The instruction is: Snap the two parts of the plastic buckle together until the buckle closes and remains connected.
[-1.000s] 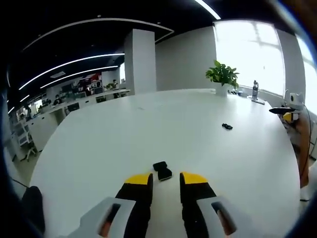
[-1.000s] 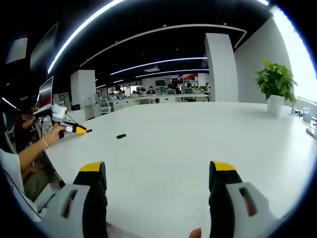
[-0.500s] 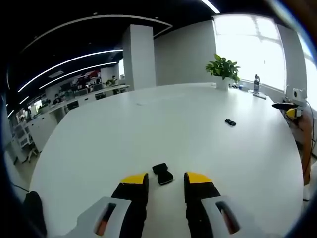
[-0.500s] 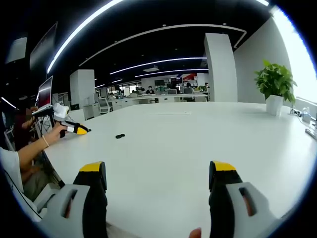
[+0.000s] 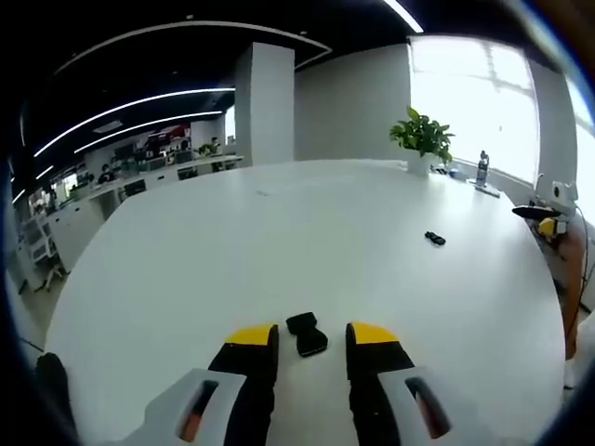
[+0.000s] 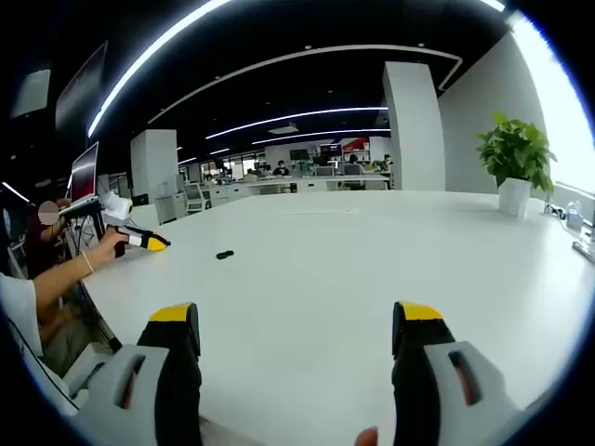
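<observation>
Stretching far into an open office with ceiling light strips, a pillar (image 5: 263, 107) and bright windows, the white table (image 5: 279, 242) bears a potted plant (image 5: 421, 139) at its far right. One black buckle part (image 5: 306, 334) lies flat between the parted, empty jaws of the left gripper (image 5: 304, 336), touching neither. The other part (image 5: 434, 238), small and dark, lies well apart to the far right, while the right gripper (image 6: 299, 321) hangs wide open over bare table, holding nothing.
</observation>
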A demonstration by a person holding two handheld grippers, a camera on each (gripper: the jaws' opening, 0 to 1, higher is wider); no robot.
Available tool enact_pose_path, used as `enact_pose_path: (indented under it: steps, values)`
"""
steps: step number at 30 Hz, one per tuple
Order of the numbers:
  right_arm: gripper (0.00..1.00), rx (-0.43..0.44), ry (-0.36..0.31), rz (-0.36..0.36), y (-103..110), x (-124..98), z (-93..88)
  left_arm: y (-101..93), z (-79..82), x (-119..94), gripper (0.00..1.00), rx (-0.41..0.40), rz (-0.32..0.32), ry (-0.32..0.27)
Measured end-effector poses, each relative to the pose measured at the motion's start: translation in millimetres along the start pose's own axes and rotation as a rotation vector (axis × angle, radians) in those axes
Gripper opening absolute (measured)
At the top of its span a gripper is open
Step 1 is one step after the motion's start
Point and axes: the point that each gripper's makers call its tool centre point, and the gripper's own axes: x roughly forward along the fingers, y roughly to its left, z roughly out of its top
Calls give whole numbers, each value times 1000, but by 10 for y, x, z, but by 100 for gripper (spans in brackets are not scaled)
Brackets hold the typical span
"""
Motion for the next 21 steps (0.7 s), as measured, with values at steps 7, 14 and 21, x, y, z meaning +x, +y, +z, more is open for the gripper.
enact_pose_path:
  steps: [7,14,21]
  values:
    - [86,2,0,-2,-12,-3,0,40,0,4,23,0,0,-3]
    - [86,4,2,-2,-13,-3,-1,33,-10,-15,16,4,-18,-5]
    - [86,-1,3,5,10,7,6,8,-12,-22,12,2,-32,-12]
